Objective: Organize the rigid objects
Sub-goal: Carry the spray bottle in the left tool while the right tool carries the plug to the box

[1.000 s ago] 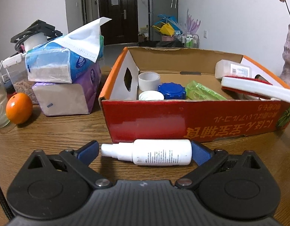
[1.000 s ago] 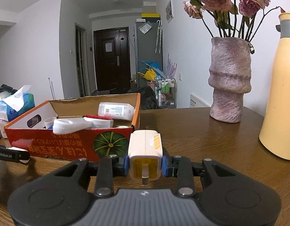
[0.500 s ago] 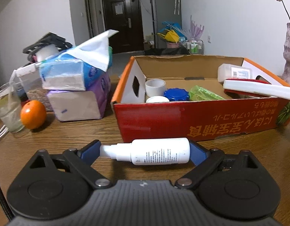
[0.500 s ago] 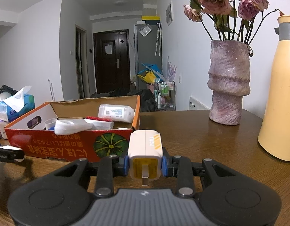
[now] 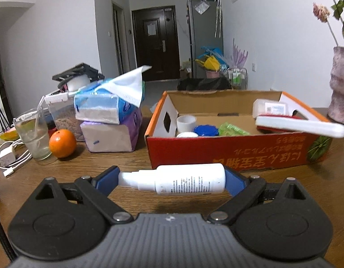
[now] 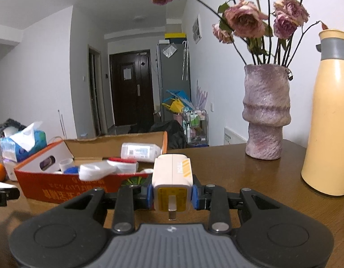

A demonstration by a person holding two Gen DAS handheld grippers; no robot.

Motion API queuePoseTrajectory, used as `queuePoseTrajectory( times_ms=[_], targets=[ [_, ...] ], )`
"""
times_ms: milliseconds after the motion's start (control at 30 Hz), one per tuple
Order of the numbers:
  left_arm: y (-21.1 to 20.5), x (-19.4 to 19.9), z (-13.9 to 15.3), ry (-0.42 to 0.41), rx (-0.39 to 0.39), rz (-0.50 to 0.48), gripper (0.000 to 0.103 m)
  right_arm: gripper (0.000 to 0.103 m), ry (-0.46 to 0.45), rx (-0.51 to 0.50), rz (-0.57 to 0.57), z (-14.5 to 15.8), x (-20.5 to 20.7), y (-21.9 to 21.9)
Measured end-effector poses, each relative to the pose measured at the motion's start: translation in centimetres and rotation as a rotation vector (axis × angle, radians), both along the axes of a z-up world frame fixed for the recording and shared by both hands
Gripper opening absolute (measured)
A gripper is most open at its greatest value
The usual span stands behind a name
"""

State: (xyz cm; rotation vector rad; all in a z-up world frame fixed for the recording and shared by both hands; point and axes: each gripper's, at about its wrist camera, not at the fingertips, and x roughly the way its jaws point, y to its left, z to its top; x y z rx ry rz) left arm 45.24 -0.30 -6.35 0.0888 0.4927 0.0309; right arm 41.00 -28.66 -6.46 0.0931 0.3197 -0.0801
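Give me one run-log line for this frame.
left gripper: shut on spray bottle | right gripper: shut on charger | cardboard box: ahead, open

Left gripper (image 5: 172,179) is spread wide, pads clamping a bottle (image 5: 183,179) end to end. Right gripper (image 6: 172,195) is nearly closed, pinching a charger (image 6: 172,182).

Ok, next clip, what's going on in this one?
A person is tidying small items into a red cardboard box on a wooden table, holding a gripper in each hand. The left gripper grips a white spray bottle lengthwise, end to end, in front of the box. The right gripper is clamped on a cream charger plug just off the box's corner. Neither item is in the box yet; it already holds a blue lid and other small things.
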Motion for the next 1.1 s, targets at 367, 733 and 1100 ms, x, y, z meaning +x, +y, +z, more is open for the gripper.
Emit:
queuePoseTrajectory(
  times_ms=[367, 733, 1100],
  targets=[
    [-1.4, -3.4, 2.5, -0.068, -0.061, -0.015, 0.098, 0.031, -0.065, 0.031, 0.044, 2.1, -2.5, 2.0],
    [-2.3, -4.6, 5.1, -0.139, -0.092, 0.017, 0.098, 0.031, -0.110, 0.057, 0.106, 3.8, -3.8, 5.6],
    [-2.4, -2.1, 6.0, -0.166, -0.112, 0.055, 0.098, 0.031, -0.117, 0.069, 0.140, 4.6, -1.5, 7.4]
  ],
)
